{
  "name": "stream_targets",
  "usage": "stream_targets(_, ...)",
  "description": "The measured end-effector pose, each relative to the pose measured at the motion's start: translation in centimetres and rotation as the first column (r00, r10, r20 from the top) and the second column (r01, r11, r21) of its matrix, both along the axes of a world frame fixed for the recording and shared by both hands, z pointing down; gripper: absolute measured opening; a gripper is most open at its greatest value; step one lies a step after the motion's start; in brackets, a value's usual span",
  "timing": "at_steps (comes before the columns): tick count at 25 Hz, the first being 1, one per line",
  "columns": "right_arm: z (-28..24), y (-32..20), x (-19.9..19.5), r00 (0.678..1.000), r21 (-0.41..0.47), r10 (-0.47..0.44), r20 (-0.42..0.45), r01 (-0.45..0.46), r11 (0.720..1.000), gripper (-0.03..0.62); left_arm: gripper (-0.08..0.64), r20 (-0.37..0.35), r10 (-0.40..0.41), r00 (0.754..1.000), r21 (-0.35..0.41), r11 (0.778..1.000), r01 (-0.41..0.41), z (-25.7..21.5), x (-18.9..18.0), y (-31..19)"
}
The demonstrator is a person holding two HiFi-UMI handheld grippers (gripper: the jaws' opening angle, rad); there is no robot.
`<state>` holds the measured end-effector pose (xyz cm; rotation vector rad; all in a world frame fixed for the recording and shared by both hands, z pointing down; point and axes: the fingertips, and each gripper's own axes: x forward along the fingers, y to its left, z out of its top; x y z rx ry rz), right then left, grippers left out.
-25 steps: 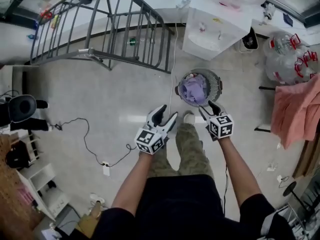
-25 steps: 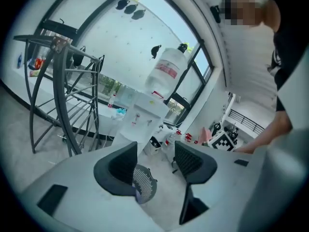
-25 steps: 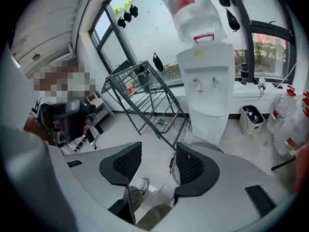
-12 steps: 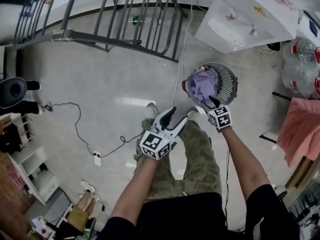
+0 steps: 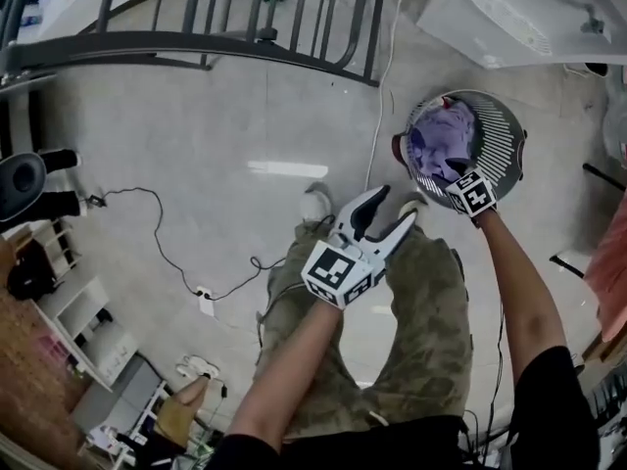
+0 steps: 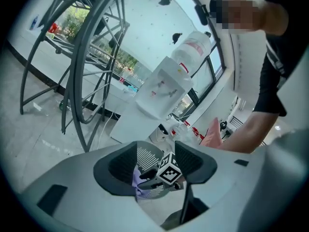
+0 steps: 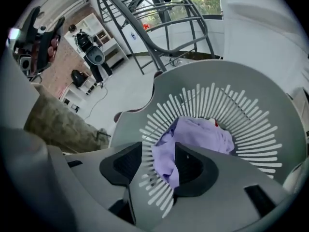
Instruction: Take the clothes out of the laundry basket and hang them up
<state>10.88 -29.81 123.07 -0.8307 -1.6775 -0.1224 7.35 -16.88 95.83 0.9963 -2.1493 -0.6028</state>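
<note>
A round grey slatted laundry basket (image 5: 506, 131) stands on the floor ahead of my feet, with a purple garment (image 5: 436, 141) bunched inside. My right gripper (image 5: 451, 176) reaches over the near rim into the basket. In the right gripper view its jaws stand open at the basket (image 7: 251, 95), and a fold of the purple garment (image 7: 203, 132) hangs between them. My left gripper (image 5: 390, 209) hovers open and empty above my knees, left of the basket. The left gripper view looks at the basket (image 6: 145, 158) with the right gripper's marker cube in front of it.
A grey metal drying rack (image 5: 245, 42) stands on the floor at the far left. A white water dispenser (image 5: 529, 13) is behind the basket. A black cable (image 5: 176, 262) with a power strip (image 5: 206, 302) runs across the floor at left. Pink cloth (image 5: 612, 262) hangs at right.
My right gripper has moved forward and down into the basket, onto the purple garment. The left gripper stayed open above my legs. The view has tilted closer over the basket.
</note>
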Motion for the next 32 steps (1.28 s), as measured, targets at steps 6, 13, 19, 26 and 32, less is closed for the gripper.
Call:
stream_targets(6,5.6,0.7,1.0,0.997,0.041,-0.076,-0.031,0.078,0.996,0.206,0.225,-0.009,0.083,0.996,0.010,0.996,-0.083,3.3,0.4,-1.0)
stream_targets(13,8.6,1.4,3.6,0.967,0.061,-0.211,-0.139,0.221,0.973,0.196,0.225,-0.020,0.065,0.998,0.017,0.998,-0.064,4.0,0.5,0.0)
stream_targets(19,5.1,1.2,2.6,0.978,0.089,-0.181,-0.108,0.191,0.978,0.026,0.224,-0.041,0.176,0.984,0.003,0.984,-0.176,2.0,2.4,0.3)
stream_targets(26,-8.1,-1.0,2.1,1.000,0.066,-0.001,0.007,0.000,0.998,0.021,0.224,-0.085,0.193,0.977,-0.006,0.981,-0.195,-4.7,5.6,2.3)
stream_targets(32,-21.9,-6.0,-1.3,0.980,0.044,0.065,0.187,-0.074,0.996,0.018,0.224,-0.101,0.142,0.985,0.015,0.990,-0.141,-11.2,5.3,2.1)
